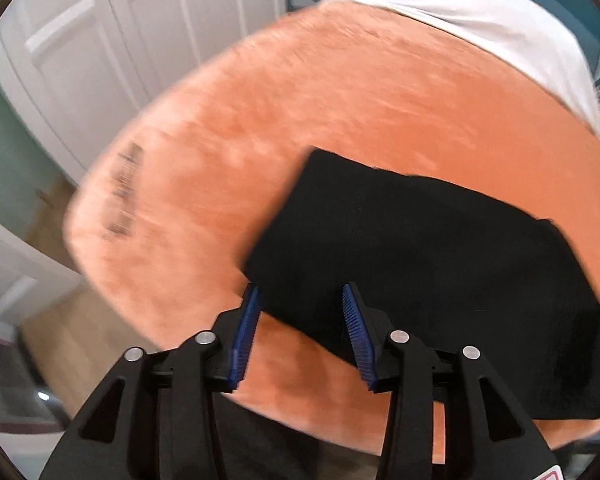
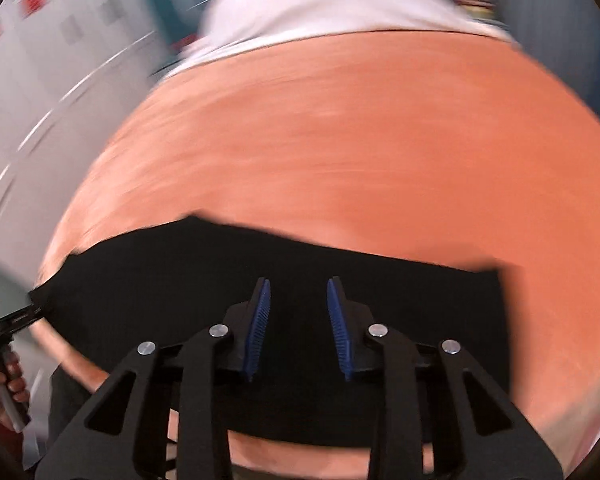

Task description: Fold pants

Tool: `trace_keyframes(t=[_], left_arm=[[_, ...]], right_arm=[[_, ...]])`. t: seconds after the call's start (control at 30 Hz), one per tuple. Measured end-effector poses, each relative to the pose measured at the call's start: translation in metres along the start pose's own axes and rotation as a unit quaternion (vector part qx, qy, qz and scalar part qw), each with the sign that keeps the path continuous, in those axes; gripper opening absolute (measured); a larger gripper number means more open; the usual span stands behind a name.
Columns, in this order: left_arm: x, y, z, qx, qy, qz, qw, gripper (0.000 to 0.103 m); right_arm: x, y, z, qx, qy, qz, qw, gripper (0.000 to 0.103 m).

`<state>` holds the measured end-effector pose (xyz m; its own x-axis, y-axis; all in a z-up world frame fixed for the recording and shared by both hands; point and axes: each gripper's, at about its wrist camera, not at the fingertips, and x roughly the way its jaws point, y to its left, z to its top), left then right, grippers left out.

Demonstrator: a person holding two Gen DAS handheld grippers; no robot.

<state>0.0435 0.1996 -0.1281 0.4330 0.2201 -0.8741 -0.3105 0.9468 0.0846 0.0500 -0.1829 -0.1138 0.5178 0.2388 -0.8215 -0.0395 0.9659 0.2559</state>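
Blue-padded black left hand-held gripper (image 1: 300, 332) and right hand-held gripper (image 2: 299, 330): both released, jaws apart, nothing between the pads, as I read them. Largest item: orange plush bed cover (image 1: 340, 112). On it, folded black fabric pants (image 2: 284, 272), a flat rectangle, long axis crosswise, directly beneath my right gripper; from my left they lie ahead and rightward. Right is nearer.

Matt black cloth pants (image 1: 420, 264), plush orange blanket (image 1: 300, 120) — ribbed blue pads (image 1: 246, 332)
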Motion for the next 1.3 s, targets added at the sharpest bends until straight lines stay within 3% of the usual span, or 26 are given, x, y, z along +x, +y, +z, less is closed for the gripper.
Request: trace_keyframes(t=[0.07, 0.13, 0.27, 0.37, 0.47, 0.57, 0.67, 0.7, 0.77, 0.87, 0.97, 1.07, 1.1, 1.17, 1.27, 1.3], left_arm=[[-0.009, 0.006, -0.001, 0.019, -0.023, 0.027, 0.9992, 0.051], [-0.010, 0.017, 0.002, 0.020, -0.026, 0.028, 0.9991, 0.054], [-0.007, 0.026, 0.007, 0.017, -0.023, 0.005, 0.9996, 0.054], [0.001, 0.021, 0.008, 0.022, -0.023, -0.002, 0.9995, 0.054], [0.012, 0.012, 0.008, 0.025, -0.016, -0.026, 0.9992, 0.055], [0.025, -0.001, 0.008, 0.036, -0.006, -0.035, 0.9987, 0.055], [0.031, -0.007, 0.009, 0.046, -0.003, -0.028, 0.9985, 0.055], [0.031, -0.005, 0.009, 0.045, -0.003, -0.026, 0.9987, 0.055], [0.028, 0.003, 0.008, 0.035, -0.006, -0.028, 0.9990, 0.066], [0.026, 0.018, 0.004, 0.025, -0.009, -0.020, 0.9995, 0.067], [0.024, 0.029, -0.001, 0.026, -0.009, -0.010, 0.9996, 0.067], [0.019, 0.032, -0.005, 0.032, -0.011, -0.002, 0.9994, 0.067], [0.017, 0.031, -0.005, 0.034, -0.010, 0.000, 0.9994, 0.067], [0.014, 0.031, -0.005, 0.036, -0.009, -0.002, 0.9993, 0.069], [0.014, 0.030, -0.005, 0.036, -0.005, -0.007, 0.9993, 0.073], [0.015, 0.030, -0.004, 0.035, -0.003, -0.010, 0.9993, 0.073]], right_arm=[[0.041, 0.026, 0.017, -0.017, 0.023, 0.013, 0.999, 0.028], [0.086, 0.043, 0.031, -0.012, 0.059, 0.032, 0.998, 0.025], [0.159, 0.068, 0.050, -0.050, 0.092, -0.027, 0.994, 0.021], [0.151, 0.077, 0.060, -0.057, 0.082, -0.049, 0.994, 0.021], [0.123, 0.082, 0.053, -0.045, 0.059, -0.026, 0.997, 0.021], [0.147, 0.090, 0.041, -0.071, 0.091, -0.056, 0.992, 0.021], [0.159, 0.103, 0.052, -0.083, 0.078, -0.084, 0.990, 0.021], [0.147, 0.110, 0.058, -0.077, 0.063, -0.074, 0.992, 0.023], [0.120, 0.126, 0.057, -0.067, 0.035, -0.035, 0.997, 0.023], [0.098, 0.152, 0.037, -0.085, 0.028, -0.006, 0.996, 0.023], [0.116, 0.184, 0.011, -0.115, 0.060, 0.012, 0.991, 0.023], [0.165, 0.208, 0.003, -0.135, 0.096, -0.013, 0.986, 0.023], [0.172, 0.212, 0.008, -0.141, 0.086, -0.021, 0.986, 0.023], [0.171, 0.220, 0.016, -0.144, 0.081, -0.032, 0.986, 0.023], [0.143, 0.219, 0.028, -0.103, 0.071, 0.031, 0.992, 0.023], [0.140, 0.224, 0.025, -0.101, 0.072, 0.034, 0.992, 0.023]])
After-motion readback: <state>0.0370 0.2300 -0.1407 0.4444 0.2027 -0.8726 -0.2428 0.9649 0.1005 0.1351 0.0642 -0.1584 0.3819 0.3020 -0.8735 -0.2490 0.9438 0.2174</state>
